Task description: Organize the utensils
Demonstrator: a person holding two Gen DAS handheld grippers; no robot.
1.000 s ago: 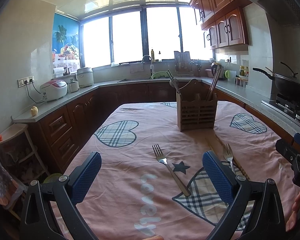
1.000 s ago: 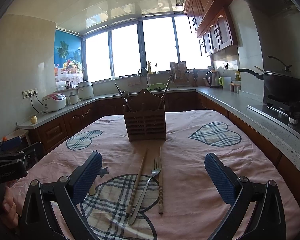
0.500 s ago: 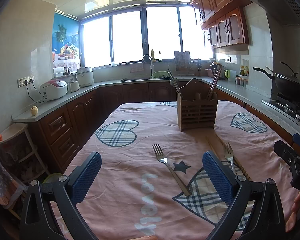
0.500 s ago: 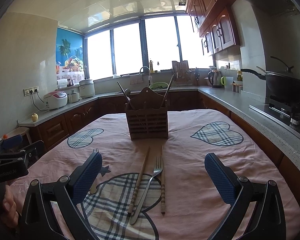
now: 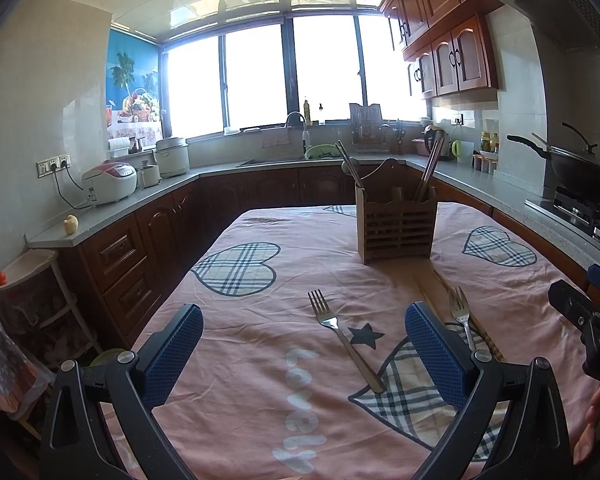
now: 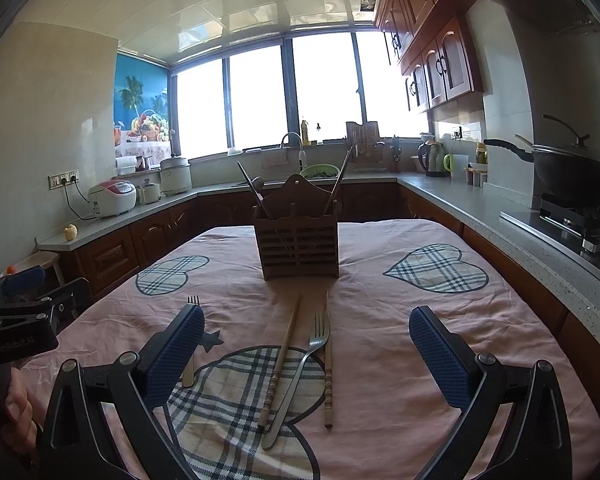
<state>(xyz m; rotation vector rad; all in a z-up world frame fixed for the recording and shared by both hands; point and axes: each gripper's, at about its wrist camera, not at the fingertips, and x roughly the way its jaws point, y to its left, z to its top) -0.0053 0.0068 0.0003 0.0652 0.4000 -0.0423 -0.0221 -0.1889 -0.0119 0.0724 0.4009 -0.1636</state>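
A wooden utensil caddy stands mid-table with several utensils upright in it. On the pink cloth a steel fork lies between the fingers of my open, empty left gripper. A second fork lies between two wooden chopsticks, in front of my open, empty right gripper. The first fork's tines show above the right gripper's left finger. Both grippers hover above the table's near end.
The table wears a pink cloth with plaid hearts. Counters run around the room: a rice cooker at left, a sink under the window, a wok on the stove at right. A shelf unit stands left of the table.
Both grippers have drifted very slightly; the view has barely shifted. Nothing was picked up or moved.
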